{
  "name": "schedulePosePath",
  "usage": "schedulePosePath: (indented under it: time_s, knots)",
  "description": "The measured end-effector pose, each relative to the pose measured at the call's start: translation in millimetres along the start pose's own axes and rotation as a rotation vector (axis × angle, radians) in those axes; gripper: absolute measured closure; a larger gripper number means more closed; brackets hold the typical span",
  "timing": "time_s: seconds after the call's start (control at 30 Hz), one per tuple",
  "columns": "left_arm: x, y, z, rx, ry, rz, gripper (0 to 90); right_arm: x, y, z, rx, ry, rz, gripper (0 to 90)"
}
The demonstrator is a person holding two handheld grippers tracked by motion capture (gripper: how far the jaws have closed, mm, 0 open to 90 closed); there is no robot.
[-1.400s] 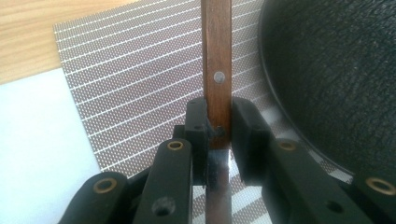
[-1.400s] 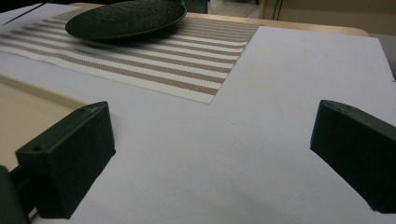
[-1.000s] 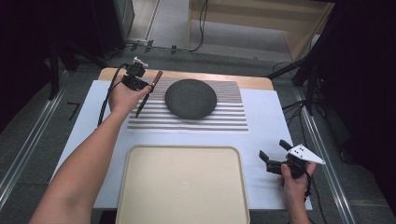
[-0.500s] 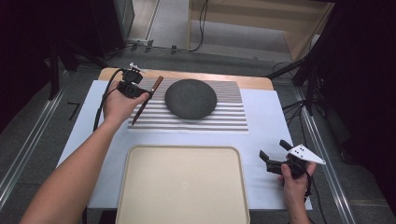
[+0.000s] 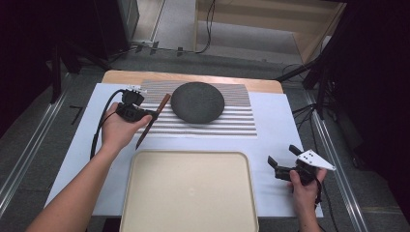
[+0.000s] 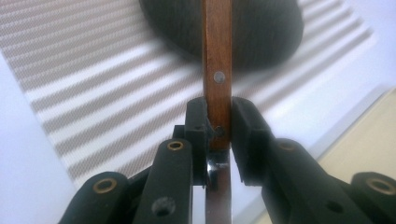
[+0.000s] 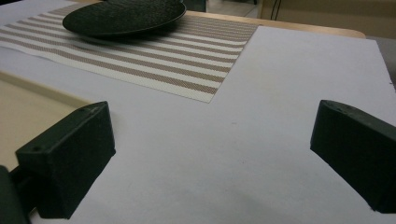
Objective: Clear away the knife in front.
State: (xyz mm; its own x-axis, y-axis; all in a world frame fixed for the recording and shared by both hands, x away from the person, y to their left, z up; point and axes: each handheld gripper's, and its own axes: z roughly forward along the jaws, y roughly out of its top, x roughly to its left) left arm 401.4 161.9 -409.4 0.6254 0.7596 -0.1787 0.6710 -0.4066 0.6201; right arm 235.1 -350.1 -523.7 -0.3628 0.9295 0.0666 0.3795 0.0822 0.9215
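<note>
Knife [image 5: 153, 120] clamped in my left gripper [image 5: 145, 115], wooden handle toward the dark plate [image 5: 197, 102], blade toward the tray [image 5: 188, 193] (right gripper [image 5: 283, 162] gaping).

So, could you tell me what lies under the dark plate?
The dark plate rests on the striped placemat, whose stripes run out from beneath it on all sides. Whatever lies directly under the plate's middle is covered.
</note>
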Motion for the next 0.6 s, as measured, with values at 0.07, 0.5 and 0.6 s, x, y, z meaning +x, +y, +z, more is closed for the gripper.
schedulePosePath:
  time_s: [0.07, 0.5, 0.6]
  knots:
    - [-6.5, -5.2, -4.2, 0.003, -0.001, 0.014, 76.8, -0.4, 0.0, 0.0, -0.001, 0.001, 0.003, 0.0]
    - [-41.4, -32.0, -29.9, -0.013, -0.001, 0.057, 76.8, -1.9, -0.7, -1.7, -0.017, 0.004, 0.021, 0.0]
    - [-46.8, -39.9, -30.9, -0.002, -0.014, 0.057, 76.8, -0.6, -0.3, -0.9, -0.007, 0.002, 0.006, 0.0]
